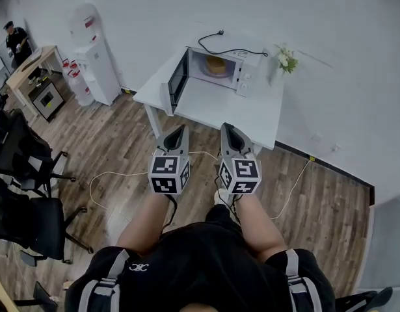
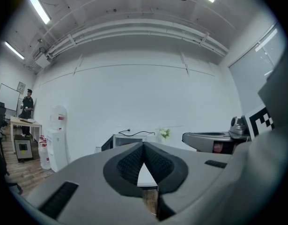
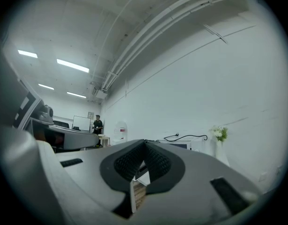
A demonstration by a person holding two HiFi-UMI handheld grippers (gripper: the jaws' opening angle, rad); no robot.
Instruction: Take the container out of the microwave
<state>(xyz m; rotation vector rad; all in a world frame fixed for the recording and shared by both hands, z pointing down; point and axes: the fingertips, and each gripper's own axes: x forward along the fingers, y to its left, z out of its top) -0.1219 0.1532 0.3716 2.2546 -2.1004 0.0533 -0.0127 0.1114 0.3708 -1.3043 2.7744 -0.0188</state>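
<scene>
A white microwave [image 1: 220,71] stands on a white table [image 1: 213,106] against the wall, with its dark door [image 1: 178,78] swung open to the left. Inside it sits a yellowish round container [image 1: 216,64]. My left gripper [image 1: 180,130] and right gripper [image 1: 227,129] are held side by side over the wooden floor, short of the table's front edge, both shut and empty. In the left gripper view the pads meet at the tip of the left gripper [image 2: 144,145], with the microwave [image 2: 126,140] beyond. The right gripper [image 3: 144,143] also has its pads together, aimed at the microwave [image 3: 181,145].
A vase of white flowers [image 1: 283,62] stands right of the microwave, whose power cord [image 1: 219,44] trails behind it. A water dispenser [image 1: 94,56] is left of the table. Black office chairs [image 1: 24,194] fill the left side. A white cable [image 1: 108,174] lies on the floor. A person [image 1: 16,39] stands far left.
</scene>
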